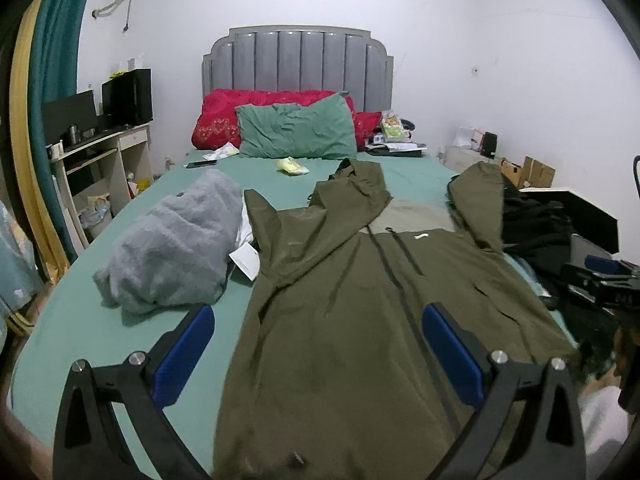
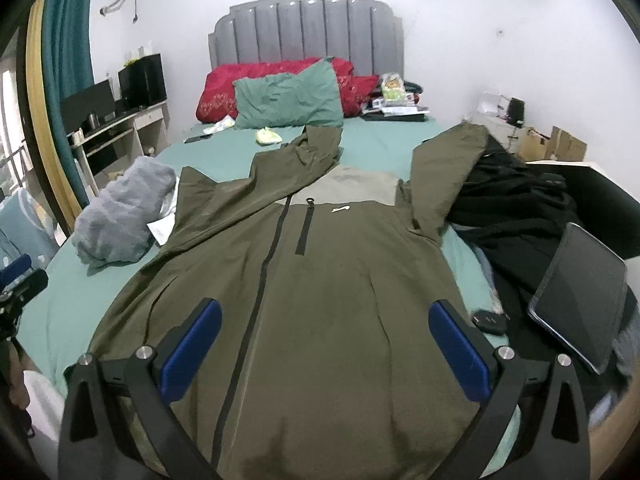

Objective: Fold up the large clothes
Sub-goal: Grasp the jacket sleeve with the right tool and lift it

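You are working over a bed (image 1: 100, 320) made up with a green sheet, its grey padded headboard (image 1: 298, 60) against a white wall, with teal curtains (image 1: 56, 40) and a desk (image 1: 104, 152) carrying two dark screens on the left side of the room. One olive hooded jacket (image 2: 328, 280) lies front-up in the middle of the sheet, zip closed, both sleeves angled up toward the pillows and the hood flopped to one side. At the head you have one green pillow (image 1: 296, 132) leaning on one red quilt (image 1: 248, 108). One grey fleece bundle (image 1: 176, 244) sits just beside the jacket's left sleeve, and one heap of black clothing (image 2: 516, 204) lies against the right sleeve, with one tablet (image 2: 580, 296) resting near it. Your left gripper (image 1: 318, 320) hangs above the jacket's lower part with its blue pads spread wide and nothing between them; your right gripper (image 2: 324, 316) is likewise spread apart over the hem, holding nothing
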The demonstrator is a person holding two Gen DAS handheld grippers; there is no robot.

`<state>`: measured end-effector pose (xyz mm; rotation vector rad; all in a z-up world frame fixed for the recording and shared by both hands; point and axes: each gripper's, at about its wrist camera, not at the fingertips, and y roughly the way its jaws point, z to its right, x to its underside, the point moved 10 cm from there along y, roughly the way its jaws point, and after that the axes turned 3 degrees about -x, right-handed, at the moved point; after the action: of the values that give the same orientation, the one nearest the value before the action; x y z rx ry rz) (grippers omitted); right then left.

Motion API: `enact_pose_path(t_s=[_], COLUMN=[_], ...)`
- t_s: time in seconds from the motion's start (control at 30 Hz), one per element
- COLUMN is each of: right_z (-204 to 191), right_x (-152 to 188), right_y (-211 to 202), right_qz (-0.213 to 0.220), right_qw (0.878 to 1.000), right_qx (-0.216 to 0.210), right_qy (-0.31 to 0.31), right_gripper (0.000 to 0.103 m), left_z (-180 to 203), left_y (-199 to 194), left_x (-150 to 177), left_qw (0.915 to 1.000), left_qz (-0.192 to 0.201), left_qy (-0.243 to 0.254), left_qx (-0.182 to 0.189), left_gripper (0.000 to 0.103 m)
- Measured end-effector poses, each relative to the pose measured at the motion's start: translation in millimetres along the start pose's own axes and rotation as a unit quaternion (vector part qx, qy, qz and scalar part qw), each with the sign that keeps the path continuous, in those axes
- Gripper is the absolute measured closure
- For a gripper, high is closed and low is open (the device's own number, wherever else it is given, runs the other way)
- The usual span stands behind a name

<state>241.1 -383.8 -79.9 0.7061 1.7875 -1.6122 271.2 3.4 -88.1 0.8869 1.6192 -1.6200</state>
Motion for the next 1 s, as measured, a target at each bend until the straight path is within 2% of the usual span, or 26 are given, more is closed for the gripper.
enact_pose_path(t_s=[0.13, 0.27, 0.33, 0.4, 0.5, 0.63, 0.7, 0.77, 0.87, 0.9, 0.93, 0.97, 1.0], right_z=[0.1, 7.6, 12.9, 19.2, 23.1, 15.3, 6.8, -2.2, -17.5, -21.8, -25.9, -28.1, -30.5], right_x=[-15.4, -35.5, -51.1, -69.9, -101.4, -147.4, -161.0, -169.5, -179.8, -183.0, -185.4, -187.3, -189.3], right_y=[64.0, 145.8, 191.4, 233.0, 299.9, 389.2, 426.5, 467.3, 514.3, 525.5, 536.0, 545.4, 546.6], right_qz=[-0.02, -0.041, -0.05, -0.054, -0.062, -0.059, -0.061, -0.075, -0.09, -0.092, -0.096, -0.1, -0.099], right_qw=[1.0, 0.998, 0.997, 0.997, 0.995, 0.996, 0.995, 0.994, 0.99, 0.989, 0.989, 0.988, 0.987], right_qx=[-0.022, -0.039, -0.051, -0.057, -0.072, -0.073, -0.077, -0.079, -0.101, -0.106, -0.107, -0.105, -0.114], right_qy=[-0.002, -0.009, -0.011, -0.007, 0.009, 0.008, 0.003, -0.001, 0.032, 0.041, 0.045, 0.051, 0.055], right_gripper=[0.001, 0.001, 0.001, 0.001, 0.01, 0.018, 0.019, 0.023, 0.033, 0.041, 0.059, 0.072, 0.097], left_z=[-17.7, -44.3, -55.3, -73.6, -100.5, -145.2, -159.3, -167.8, -177.3, -179.4, -180.4, -180.8, -181.0], left_y=[59.8, 129.7, 156.9, 187.7, 220.0, 246.6, 256.3, 264.3, 270.6, 272.3, 271.9, 273.0, 272.5], left_x=[-7.4, -11.3, -12.0, -9.3, 1.7, 20.1, 29.3, 35.8, 43.8, 45.3, 47.0, 48.1, 49.4], left_qw=[0.9998, 0.9995, 0.9994, 0.9985, 0.9951, 0.9876, 0.9837, 0.9815, 0.9794, 0.9788, 0.9781, 0.9779, 0.9778], left_qz=[-0.019, -0.031, -0.032, -0.042, -0.073, -0.095, -0.113, -0.125, -0.137, -0.138, -0.14, -0.142, -0.145], left_qy=[0.002, -0.004, -0.012, -0.034, -0.058, -0.092, -0.104, -0.109, -0.108, -0.112, -0.115, -0.115, -0.114], left_qx=[0.003, -0.003, 0.003, -0.005, -0.034, -0.085, -0.094, -0.095, -0.102, -0.102, -0.103, -0.102, -0.1], left_gripper=[0.0, 0.0, 0.0, 0.0, 0.0, 0.0, 0.0, 0.0, 0.0, 0.0, 0.0, 0.0, 0.0])
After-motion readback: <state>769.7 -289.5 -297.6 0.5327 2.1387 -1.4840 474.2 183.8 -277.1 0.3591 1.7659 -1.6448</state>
